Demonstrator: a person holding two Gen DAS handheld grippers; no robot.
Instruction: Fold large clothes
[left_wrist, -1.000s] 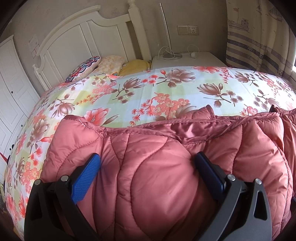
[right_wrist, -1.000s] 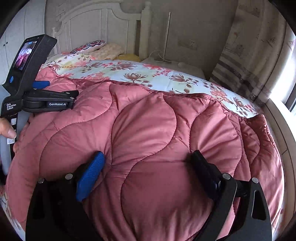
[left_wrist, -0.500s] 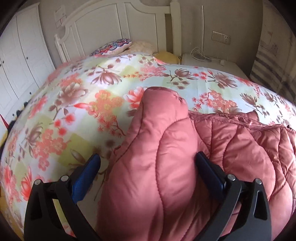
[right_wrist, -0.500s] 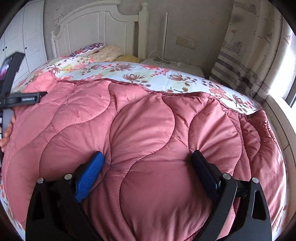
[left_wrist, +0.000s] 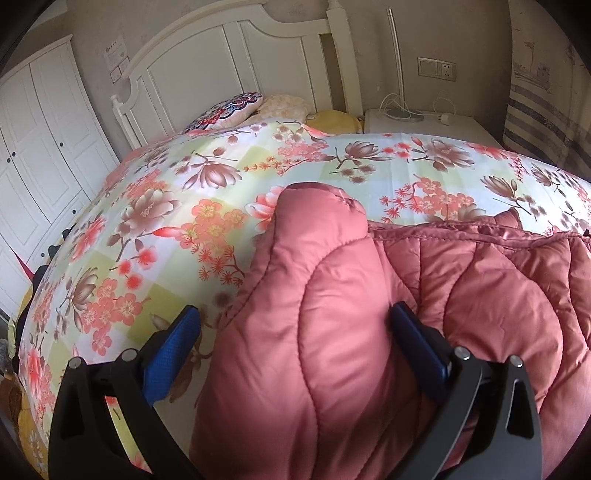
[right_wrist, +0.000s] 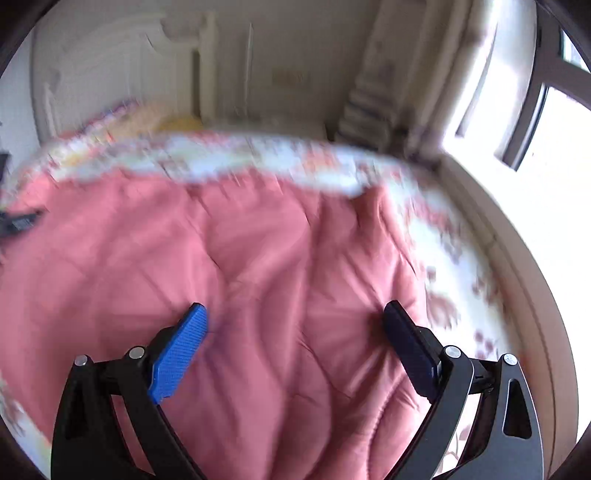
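Note:
A large pink quilted garment (left_wrist: 480, 295) lies spread on the floral bed sheet (left_wrist: 166, 221). Its left end rises in a rounded padded lobe (left_wrist: 321, 229). My left gripper (left_wrist: 295, 314) is open around that lobe; the padding fills the gap and touches the right finger, and sheet shows by the left finger. The right wrist view is motion-blurred. There my right gripper (right_wrist: 295, 308) hangs open over the middle of the pink garment (right_wrist: 258, 240), with its fingertips close to the fabric. Part of the left gripper's body (right_wrist: 18, 221) shows at that view's far left edge.
Pillows (left_wrist: 236, 110) lie against a white headboard (left_wrist: 229, 62) at the far end. A white nightstand (left_wrist: 424, 125) with a lamp pole stands right of it, wardrobe doors (left_wrist: 40, 155) on the left. A curtain (right_wrist: 376, 103) and bright window (right_wrist: 535, 122) are on the right.
My left gripper swung from the garment's top edge to its left end, then held there. My right gripper has just swept right quickly, blurring its view and bringing the window in.

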